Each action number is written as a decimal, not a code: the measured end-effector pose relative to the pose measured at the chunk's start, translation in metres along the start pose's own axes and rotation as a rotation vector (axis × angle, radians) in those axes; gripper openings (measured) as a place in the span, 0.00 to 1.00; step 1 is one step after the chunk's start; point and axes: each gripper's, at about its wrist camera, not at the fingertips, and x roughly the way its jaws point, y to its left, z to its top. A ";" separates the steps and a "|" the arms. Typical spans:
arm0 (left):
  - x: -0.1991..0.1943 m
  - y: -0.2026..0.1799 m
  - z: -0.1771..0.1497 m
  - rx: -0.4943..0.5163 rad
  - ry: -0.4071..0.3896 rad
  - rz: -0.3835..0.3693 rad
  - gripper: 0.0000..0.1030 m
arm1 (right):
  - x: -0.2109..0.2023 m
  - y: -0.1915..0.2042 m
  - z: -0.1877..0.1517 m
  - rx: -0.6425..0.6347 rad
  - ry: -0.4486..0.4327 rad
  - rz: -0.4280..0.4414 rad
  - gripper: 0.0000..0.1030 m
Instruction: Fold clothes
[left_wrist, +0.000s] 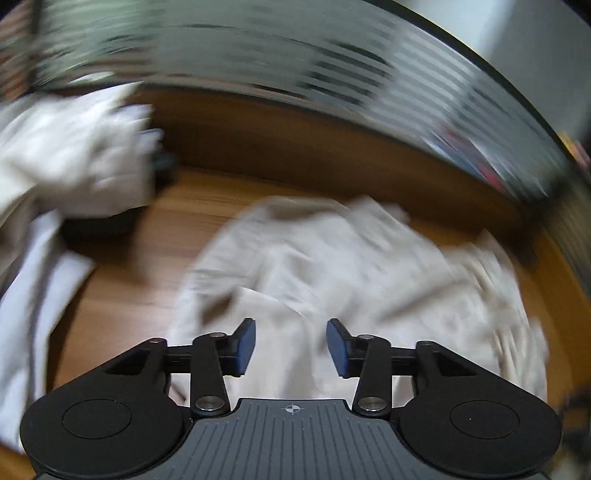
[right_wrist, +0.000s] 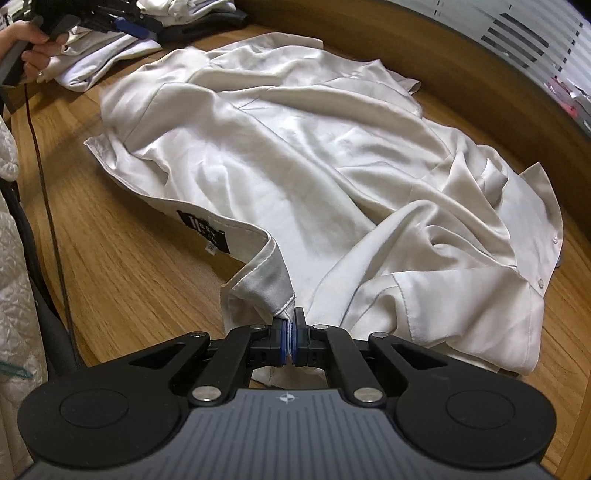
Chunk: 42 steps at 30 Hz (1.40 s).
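A cream satin shirt lies crumpled and spread on the wooden table, with a black label near its collar. My right gripper is shut on the collar edge at the shirt's near side. In the left wrist view the picture is blurred by motion; my left gripper hovers open over the same shirt, with nothing pinched between its blue pads. From the right wrist view the left gripper shows at the top left, held by a hand.
A pile of pale clothes sits at the table's far left, also in the left wrist view as a blurred pile. A raised wooden rim bounds the back. A thin cable and a quilted white sleeve are at the left.
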 end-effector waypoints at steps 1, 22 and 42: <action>0.002 -0.009 -0.004 0.064 0.038 -0.030 0.55 | 0.000 -0.001 0.001 0.001 0.000 0.000 0.03; 0.023 -0.037 -0.021 0.305 0.204 -0.117 0.05 | 0.006 0.004 0.011 -0.005 0.020 -0.006 0.03; 0.066 -0.062 0.070 0.521 0.215 -0.235 0.41 | 0.005 -0.013 0.023 0.050 -0.009 -0.070 0.03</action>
